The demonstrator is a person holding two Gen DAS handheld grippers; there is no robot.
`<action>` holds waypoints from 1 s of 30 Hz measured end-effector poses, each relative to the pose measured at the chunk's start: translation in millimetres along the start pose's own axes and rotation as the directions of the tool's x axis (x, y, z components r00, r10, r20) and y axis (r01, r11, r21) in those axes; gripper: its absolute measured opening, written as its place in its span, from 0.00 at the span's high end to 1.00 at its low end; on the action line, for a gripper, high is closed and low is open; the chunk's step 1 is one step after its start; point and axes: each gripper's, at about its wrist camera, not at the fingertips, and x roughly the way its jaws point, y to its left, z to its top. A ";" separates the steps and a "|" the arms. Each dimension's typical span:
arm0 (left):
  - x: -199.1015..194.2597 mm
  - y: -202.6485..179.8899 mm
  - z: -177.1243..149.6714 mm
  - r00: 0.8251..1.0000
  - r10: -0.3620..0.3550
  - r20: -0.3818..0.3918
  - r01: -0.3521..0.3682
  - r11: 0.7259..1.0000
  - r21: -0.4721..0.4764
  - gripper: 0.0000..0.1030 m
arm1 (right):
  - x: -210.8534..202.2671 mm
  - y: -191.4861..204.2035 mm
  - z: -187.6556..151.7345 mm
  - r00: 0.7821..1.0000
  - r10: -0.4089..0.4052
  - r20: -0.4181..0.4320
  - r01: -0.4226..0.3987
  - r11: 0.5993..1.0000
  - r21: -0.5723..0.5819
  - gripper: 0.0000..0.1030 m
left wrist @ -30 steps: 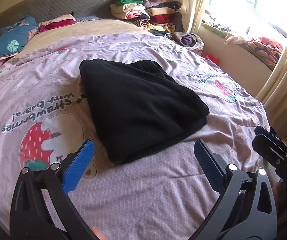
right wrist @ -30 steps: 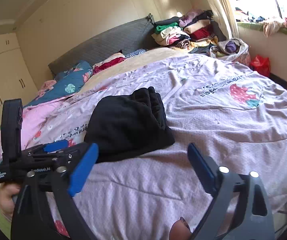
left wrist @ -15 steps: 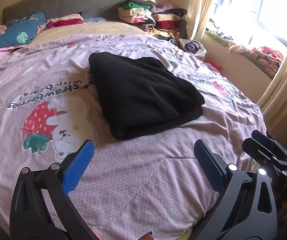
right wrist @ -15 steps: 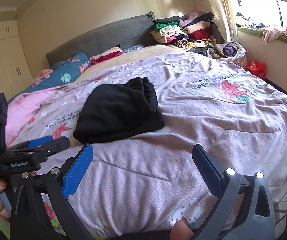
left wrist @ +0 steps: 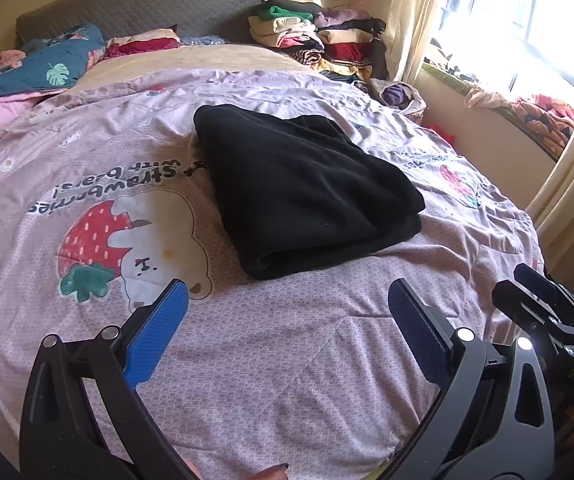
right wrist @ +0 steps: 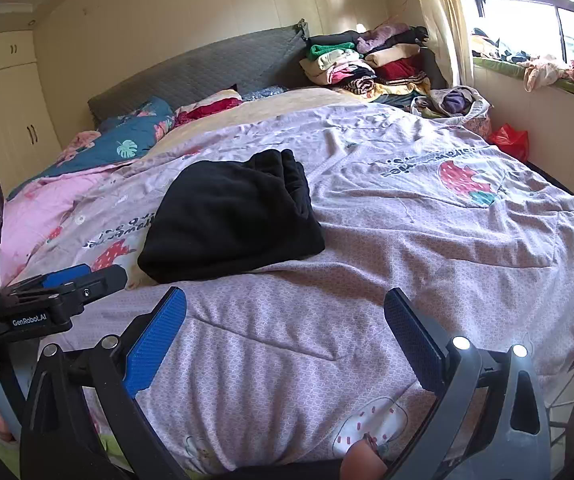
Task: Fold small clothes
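Note:
A black garment lies folded in a thick rectangle on the pink strawberry-print bedspread. It also shows in the right wrist view. My left gripper is open and empty, held above the bedspread a little short of the garment's near edge. My right gripper is open and empty, back near the foot of the bed, apart from the garment. The left gripper's body shows at the left of the right wrist view.
A pile of folded clothes sits at the head of the bed by the grey headboard. Pillows and a blue quilt lie at the far left. A window ledge with clothes runs along the right. A wardrobe stands at the left.
Both grippers have drawn back from the folded black garment toward the foot of the bed. The garment lies still and looks farther away. Both stay open.

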 end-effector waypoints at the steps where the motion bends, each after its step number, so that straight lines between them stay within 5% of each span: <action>1: 0.4 0.0 -0.1 1.000 -0.002 -0.003 0.002 1.000 -0.002 0.09 | -0.2 0.0 0.0 1.000 0.000 0.001 0.000 1.000 -0.001 0.04; 30: 0.3 4.7 -2.6 1.000 0.012 -0.018 -0.012 1.000 -0.015 0.09 | 0.5 -2.4 -0.3 1.000 -0.005 -0.004 0.005 1.000 -0.001 0.04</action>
